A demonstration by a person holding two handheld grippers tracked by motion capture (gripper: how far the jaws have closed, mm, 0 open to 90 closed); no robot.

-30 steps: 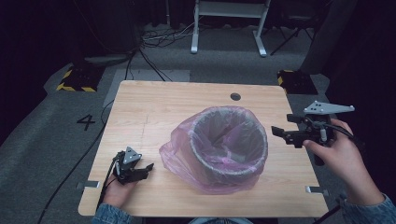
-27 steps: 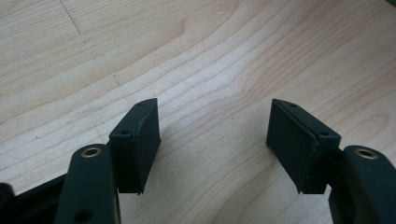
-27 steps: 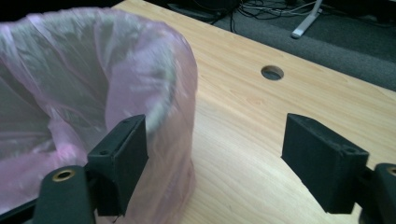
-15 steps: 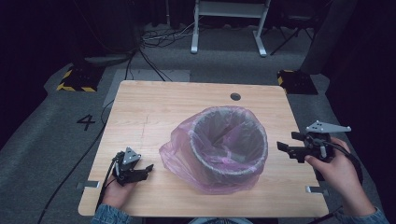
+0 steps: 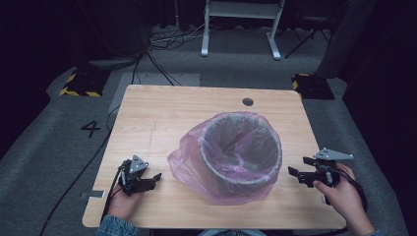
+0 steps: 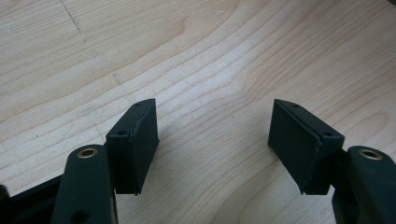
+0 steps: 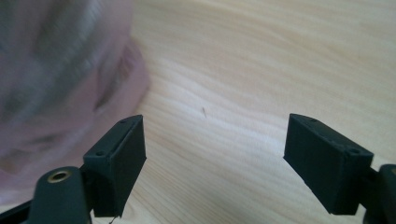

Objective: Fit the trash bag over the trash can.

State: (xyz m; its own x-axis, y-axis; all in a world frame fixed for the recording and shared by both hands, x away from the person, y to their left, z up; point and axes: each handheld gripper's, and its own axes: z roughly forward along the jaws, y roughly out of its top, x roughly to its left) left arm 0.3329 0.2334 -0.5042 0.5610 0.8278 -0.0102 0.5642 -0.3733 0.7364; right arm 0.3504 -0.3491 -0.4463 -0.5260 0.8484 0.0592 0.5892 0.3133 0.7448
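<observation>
A round mesh waste bin stands on the wooden table, lined with a translucent pink plastic bag that drapes over its rim and down onto the tabletop. My left gripper rests low on the table left of the bin, open, jaws pointing toward the bag with nothing between them. In its own view my left gripper looks down on bare wood. My right gripper hovers right of the bin, open and empty. In the right gripper view the blurred bag lies left of my right gripper.
A dark grommet hole sits near the table's far edge. Cables trail from both grippers off the front of the table. Beyond the table are a white frame, floor cables and two yellow-striped blocks.
My right gripper has come down from beside the bin's rim to just above the tabletop, nearer the front edge. The left gripper and the bin have stayed put.
</observation>
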